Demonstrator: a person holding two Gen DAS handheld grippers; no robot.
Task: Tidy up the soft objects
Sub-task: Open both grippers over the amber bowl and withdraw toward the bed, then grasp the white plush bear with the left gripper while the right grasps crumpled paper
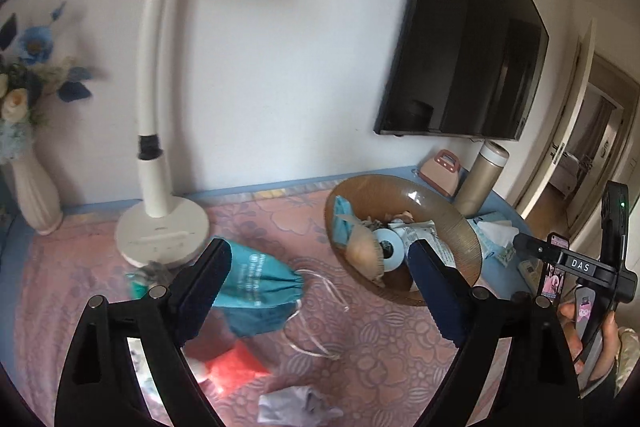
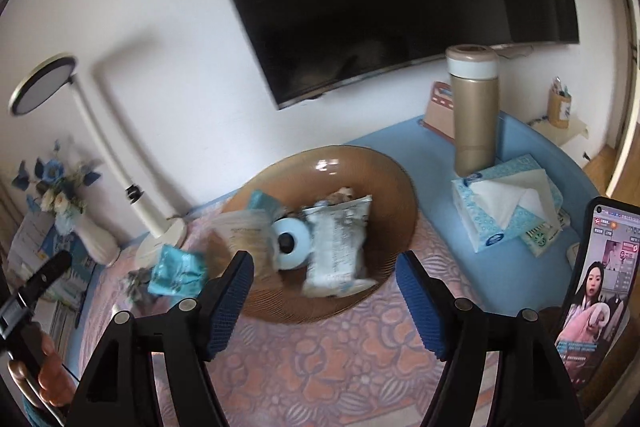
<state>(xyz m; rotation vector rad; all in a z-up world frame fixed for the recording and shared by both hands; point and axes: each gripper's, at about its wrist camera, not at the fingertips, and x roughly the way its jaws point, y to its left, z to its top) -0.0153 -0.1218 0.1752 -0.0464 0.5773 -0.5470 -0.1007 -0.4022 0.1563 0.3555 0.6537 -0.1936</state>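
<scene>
The left tool (image 1: 316,291) stands wide apart and holds nothing, hovering above the pink patterned cloth on the table (image 1: 380,347). The teal drawstring pouch (image 1: 256,287) lies just ahead of its left finger, cords trailing loose to the right. The likely step is to close on that pouch and carry it to the brown bowl (image 1: 460,223), near on the right. It would go best to pinch the bunched neck or the thick of the fabric, not the thin cords (those would slip or drag). Lift clear before swinging over the rim.

The right tool (image 2: 324,303) is likewise wide and empty, hanging just before the bowl's near rim, where a white crinkled packet (image 2: 340,247), a pale blue roll (image 2: 290,243) and other soft pieces already lie.

More soft things wait on the cloth: an orange-red piece (image 1: 236,367) under the left finger and a grey-white crumple (image 1: 296,403) at the lower edge.

Around stand a white desk lamp (image 1: 160,227), whose base sits close behind the pouch, a vase of blue flowers (image 1: 36,195), a gold flask (image 2: 474,115) and a tissue box (image 2: 508,203). The lamp base and the bowl's full middle are the chief hindrances.
</scene>
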